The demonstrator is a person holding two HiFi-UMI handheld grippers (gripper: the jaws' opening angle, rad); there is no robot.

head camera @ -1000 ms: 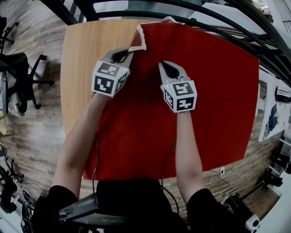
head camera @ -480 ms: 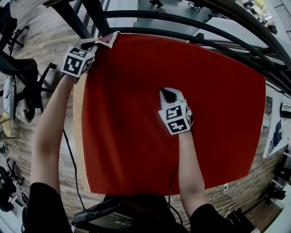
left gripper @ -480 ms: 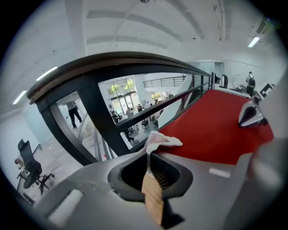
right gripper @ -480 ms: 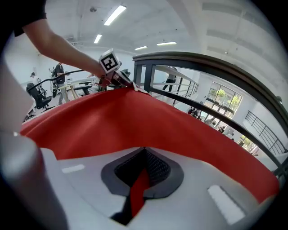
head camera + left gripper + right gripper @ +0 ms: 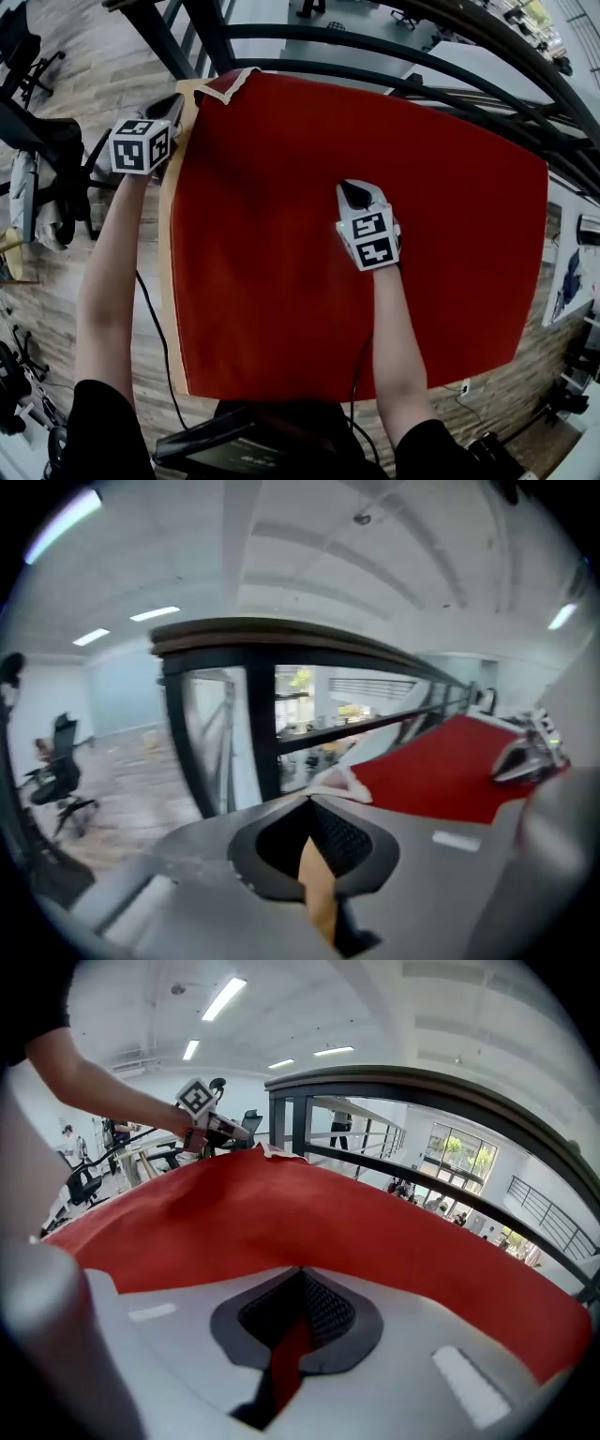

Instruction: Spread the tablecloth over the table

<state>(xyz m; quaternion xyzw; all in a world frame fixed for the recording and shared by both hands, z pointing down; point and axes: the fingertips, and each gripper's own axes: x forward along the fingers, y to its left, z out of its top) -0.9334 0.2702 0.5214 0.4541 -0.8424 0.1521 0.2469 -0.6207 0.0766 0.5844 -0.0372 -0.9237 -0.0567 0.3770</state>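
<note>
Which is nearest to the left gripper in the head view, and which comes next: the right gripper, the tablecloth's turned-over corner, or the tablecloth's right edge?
1. The turned-over corner: just right of the left gripper, at the far left.
2. The right gripper: over the middle of the tablecloth, further right and closer to the person.
3. The tablecloth's right edge: farthest, on the opposite side.

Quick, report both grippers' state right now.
Left gripper: closed, empty; the tablecloth corner lies just beyond its tips.
Right gripper: closed, gripping nothing, tips at the tablecloth's middle.
</note>
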